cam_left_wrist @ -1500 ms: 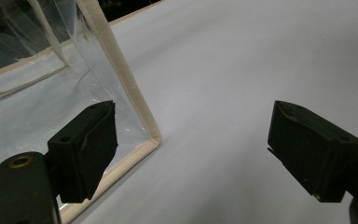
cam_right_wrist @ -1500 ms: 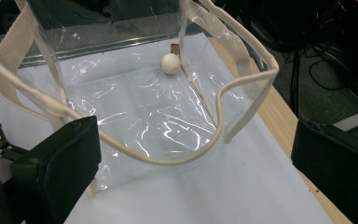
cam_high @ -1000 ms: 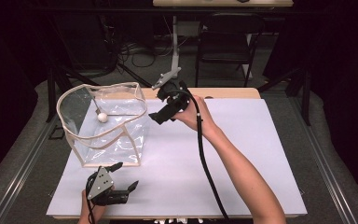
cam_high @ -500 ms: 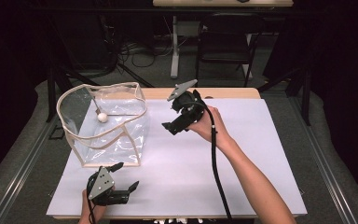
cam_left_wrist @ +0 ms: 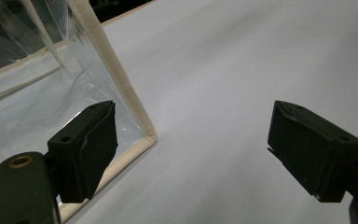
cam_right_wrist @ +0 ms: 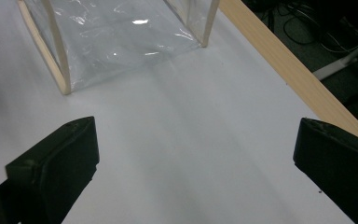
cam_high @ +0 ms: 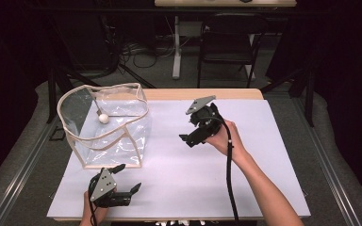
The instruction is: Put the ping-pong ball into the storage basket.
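- On the tabletop (cam_high: 264, 141), covered by a white sheet, a clear plastic bag (cam_high: 104, 127) with cream trim stands upright and open at the far left.
- Inside the bag a small white ball (cam_high: 103, 118) hangs on a thin stem near the back wall.
- Near the middle of the tabletop, the right gripper (cam_high: 194, 136) is held above the sheet in the person's right hand (cam_high: 221, 136), apart from the bag and to its right.
- Its fingers (cam_right_wrist: 56, 163) are spread wide with nothing between them; in the right gripper view they frame bare white sheet, with the bag's lower edge farther off.
- A black cable (cam_high: 228, 179) trails from the right gripper back along the forearm.
- At the near left edge, the left gripper (cam_high: 125, 181) sits low over the sheet in the left hand (cam_high: 92, 212), just in front of the bag's near corner.
- Its fingers (cam_left_wrist: 88, 144) are also wide apart and hold nothing; in the left gripper view one finger lies in front of the bag's trimmed bottom corner, the other over plain sheet.
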Motion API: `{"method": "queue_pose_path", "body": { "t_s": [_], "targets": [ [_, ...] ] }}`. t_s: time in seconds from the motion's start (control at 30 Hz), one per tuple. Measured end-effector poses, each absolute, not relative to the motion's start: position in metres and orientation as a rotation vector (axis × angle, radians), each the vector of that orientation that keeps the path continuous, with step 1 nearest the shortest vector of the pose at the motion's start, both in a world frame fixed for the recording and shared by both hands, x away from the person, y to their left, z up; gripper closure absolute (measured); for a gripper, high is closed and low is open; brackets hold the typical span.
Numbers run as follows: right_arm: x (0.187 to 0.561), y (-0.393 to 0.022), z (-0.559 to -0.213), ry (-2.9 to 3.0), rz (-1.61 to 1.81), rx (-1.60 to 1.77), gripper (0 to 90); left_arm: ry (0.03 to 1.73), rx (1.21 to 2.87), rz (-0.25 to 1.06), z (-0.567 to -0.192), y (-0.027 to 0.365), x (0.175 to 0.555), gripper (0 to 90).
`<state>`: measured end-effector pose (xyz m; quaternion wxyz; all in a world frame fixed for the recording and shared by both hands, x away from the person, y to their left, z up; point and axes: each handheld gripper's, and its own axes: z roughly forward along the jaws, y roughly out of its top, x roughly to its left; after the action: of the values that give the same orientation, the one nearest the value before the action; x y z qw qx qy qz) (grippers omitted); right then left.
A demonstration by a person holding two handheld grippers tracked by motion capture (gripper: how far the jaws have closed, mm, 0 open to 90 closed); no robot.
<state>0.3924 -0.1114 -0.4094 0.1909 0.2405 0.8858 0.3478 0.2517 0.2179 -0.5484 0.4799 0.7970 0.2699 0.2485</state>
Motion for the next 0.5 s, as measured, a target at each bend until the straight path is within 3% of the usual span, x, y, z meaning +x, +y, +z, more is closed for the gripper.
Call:
{"method": "queue_pose_path", "body": {
  "t_s": [0.5],
  "targets": [
    [0.376,-0.144,-0.437,2.461,0.959,0.739,0.0,0.662,1.942,0.609,-0.549,0.218,0.252,16.1]
  ]
}}
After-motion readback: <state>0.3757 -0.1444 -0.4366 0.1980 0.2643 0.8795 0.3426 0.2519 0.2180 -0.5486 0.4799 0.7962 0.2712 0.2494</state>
